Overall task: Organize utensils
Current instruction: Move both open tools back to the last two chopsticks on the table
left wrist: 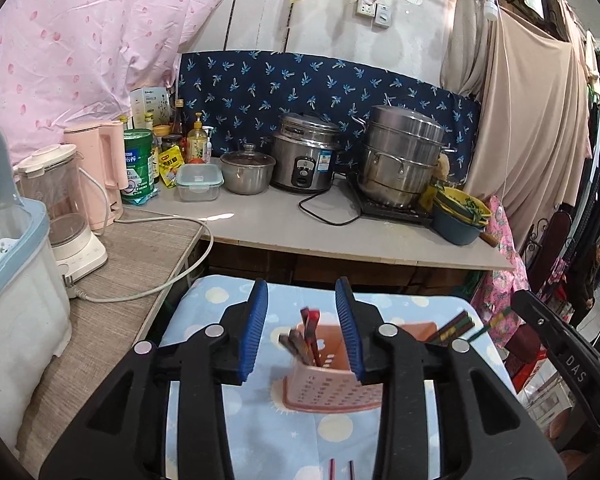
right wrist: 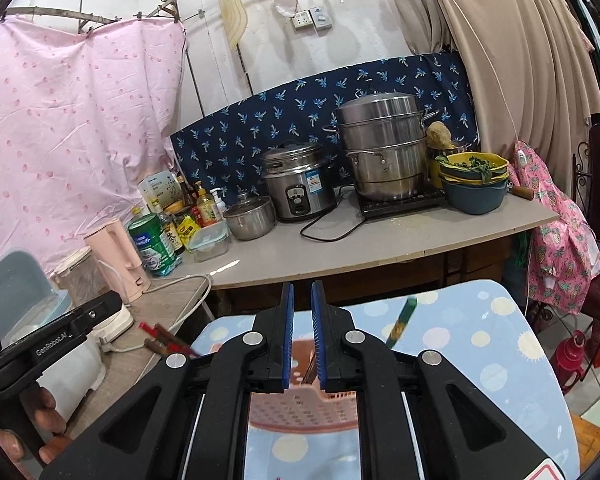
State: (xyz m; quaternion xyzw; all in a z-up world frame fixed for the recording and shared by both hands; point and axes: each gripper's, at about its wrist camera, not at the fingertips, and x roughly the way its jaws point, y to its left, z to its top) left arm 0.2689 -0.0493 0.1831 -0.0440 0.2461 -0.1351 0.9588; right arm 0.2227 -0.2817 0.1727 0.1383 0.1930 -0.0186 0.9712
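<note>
While the pink holder (left wrist: 332, 376) stands on the dotted cloth (left wrist: 228, 420), both grippers are held just above and behind it. The left gripper (left wrist: 302, 330) is spread wide with nothing between its pads, and the holder's left compartment is framed in the gap, where a bundle of red and brown chopsticks (left wrist: 306, 338) stands tilted to the left. More chopsticks (left wrist: 454, 326) are seen leaning out to the right from the far compartment. The right gripper (right wrist: 301, 336) is nearly closed, only a narrow slot being left between the pads; a thin stick (right wrist: 310, 370) is seen low in that slot over the holder (right wrist: 304, 408), but whether it is actually pinched cannot be told. In the right view a green chopstick (right wrist: 400, 320), blurred, is seen to the right of the fingers, its long axis running up and to the right over the cloth (right wrist: 480, 340). The right gripper is judged the nearer to it. Two further stick ends (left wrist: 342, 468) lie on the cloth below the left gripper, their long axes pointing toward the holder.
</note>
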